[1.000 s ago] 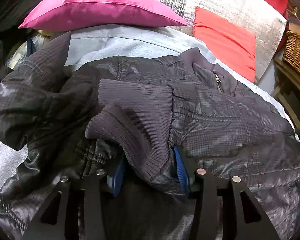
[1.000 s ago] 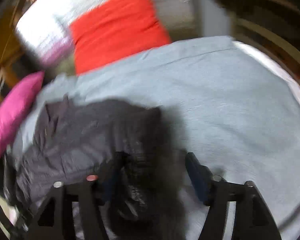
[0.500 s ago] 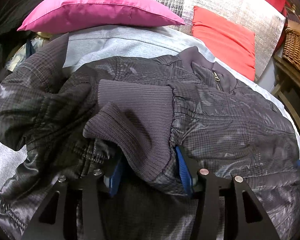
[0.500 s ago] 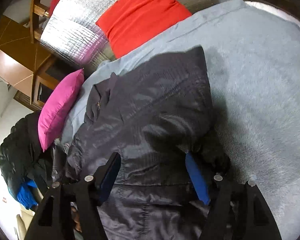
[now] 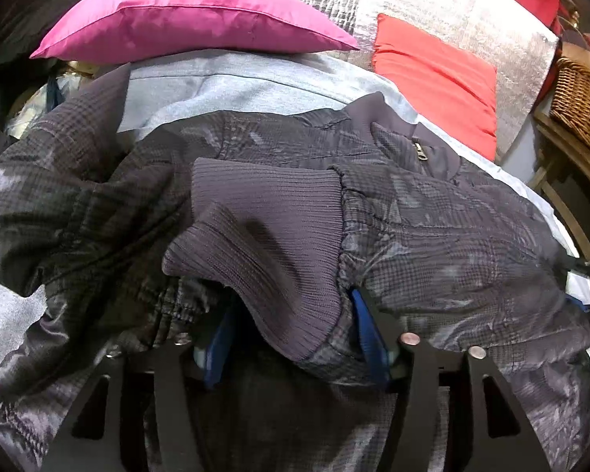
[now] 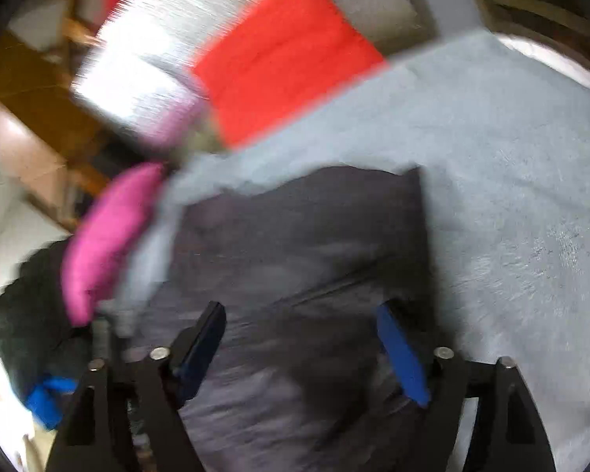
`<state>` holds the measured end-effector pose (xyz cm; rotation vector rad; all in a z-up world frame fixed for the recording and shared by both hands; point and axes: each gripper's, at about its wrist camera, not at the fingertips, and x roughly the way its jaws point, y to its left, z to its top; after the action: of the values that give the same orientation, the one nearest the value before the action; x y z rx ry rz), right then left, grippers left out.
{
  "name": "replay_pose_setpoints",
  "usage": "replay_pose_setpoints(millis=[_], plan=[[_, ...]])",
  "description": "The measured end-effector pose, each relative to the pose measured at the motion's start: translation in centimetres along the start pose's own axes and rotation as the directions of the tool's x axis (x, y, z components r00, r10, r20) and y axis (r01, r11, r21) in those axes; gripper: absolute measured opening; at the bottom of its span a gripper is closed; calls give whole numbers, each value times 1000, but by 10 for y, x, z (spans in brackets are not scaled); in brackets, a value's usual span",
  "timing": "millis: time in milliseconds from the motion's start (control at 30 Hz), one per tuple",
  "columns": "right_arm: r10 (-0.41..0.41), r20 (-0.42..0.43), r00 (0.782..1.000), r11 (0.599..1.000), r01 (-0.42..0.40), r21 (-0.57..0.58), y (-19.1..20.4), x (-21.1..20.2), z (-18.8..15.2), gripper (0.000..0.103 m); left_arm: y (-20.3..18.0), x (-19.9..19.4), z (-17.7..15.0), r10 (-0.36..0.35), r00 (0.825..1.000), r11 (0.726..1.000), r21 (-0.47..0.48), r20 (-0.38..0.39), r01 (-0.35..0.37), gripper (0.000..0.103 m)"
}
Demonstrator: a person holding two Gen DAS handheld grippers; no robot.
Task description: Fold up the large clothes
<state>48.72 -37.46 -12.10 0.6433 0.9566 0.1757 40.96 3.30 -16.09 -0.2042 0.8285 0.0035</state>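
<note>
A dark grey checked jacket lies spread on a bed with a grey sheet. Its ribbed knit cuff drapes over my left gripper, and the sleeve fabric sits between the blue pads, which stand fairly wide apart around it. In the blurred right wrist view the jacket lies below my right gripper, whose jaws are wide open with nothing between them. The grey sheet extends to its right.
A magenta pillow and a red cushion against a silver quilted panel stand at the bed's head. A wicker basket sits on a wooden shelf at right. Dark clothes are piled at left.
The right gripper has let go of the jacket's edge, opened wide and swung over the garment. The left gripper holds the sleeve in much the same place.
</note>
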Motion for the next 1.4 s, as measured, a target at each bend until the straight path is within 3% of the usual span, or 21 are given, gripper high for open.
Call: replay_pose_setpoints(millis=[33,167,233,300,400,500,600,667,733,767,833,933,967,1000,1100,1133,1167,1200,1300,1400], plan=[[8,-16,1000,1000,-8,29,-7,10,2,82,0,0,0,1,1000,1000,0,1,-1,60],[16,77,997,998,-11,-69,30,-35,-13,82,-2,0,-1,6,1000,1000,7,-2,-6,62],[53,92,994,990,-40,-135,50,-58,-39,82,-3,1,1,1,1000,1000,8,-8,-1,65],[92,88,992,975,-72,-211,70,-77,-80,82,-8,3,6,-5,999,999,34,-39,7,76],[69,75,995,945,-41,-323,83,-86,-141,82,-14,-4,19,22,988,996,92,-152,-8,83],[5,66,998,913,23,-408,88,-78,-189,82,13,-51,29,-161,976,987,-33,-148,158,83],[-23,55,998,908,44,-417,81,-68,-206,82,62,-98,33,-229,972,969,-107,-60,222,84],[-21,68,997,909,47,-414,78,-68,-205,82,115,-127,39,-116,993,985,-125,31,119,84],[-14,65,998,916,39,-399,75,-68,-204,82,159,-138,46,80,993,991,-118,89,-69,84],[-11,65,998,917,36,-397,73,-68,-207,82,181,-141,50,189,975,978,-113,114,-177,84],[-6,69,998,916,33,-400,72,-69,-209,83,226,-137,60,397,907,917,-102,140,-385,84],[-13,75,997,911,42,-410,73,-67,-210,83,258,-121,77,545,815,834,-25,197,-551,84],[-15,77,997,910,45,-413,74,-66,-211,84,261,-114,82,568,795,814,2,212,-581,84],[-17,77,997,908,47,-416,74,-66,-211,84,263,-107,88,571,789,805,32,226,-592,84],[-15,78,997,907,46,-419,76,-63,-211,85,268,-82,101,583,783,787,87,218,-610,82],[-13,77,997,907,44,-418,76,-62,-210,85,271,-71,107,587,787,787,95,190,-610,62],[-10,77,997,908,41,-416,75,-62,-210,85,274,-63,110,593,789,785,104,161,-611,22],[-8,78,997,909,40,-415,75,-62,-210,85,280,-53,116,610,785,778,108,108,-619,10],[-7,79,997,908,39,-417,75,-61,-210,85,285,-59,128,609,789,787,61,81,-614,10],[-3,81,997,909,37,-415,75,-62,-211,85,274,-90,139,552,827,829,36,100,-558,10]])
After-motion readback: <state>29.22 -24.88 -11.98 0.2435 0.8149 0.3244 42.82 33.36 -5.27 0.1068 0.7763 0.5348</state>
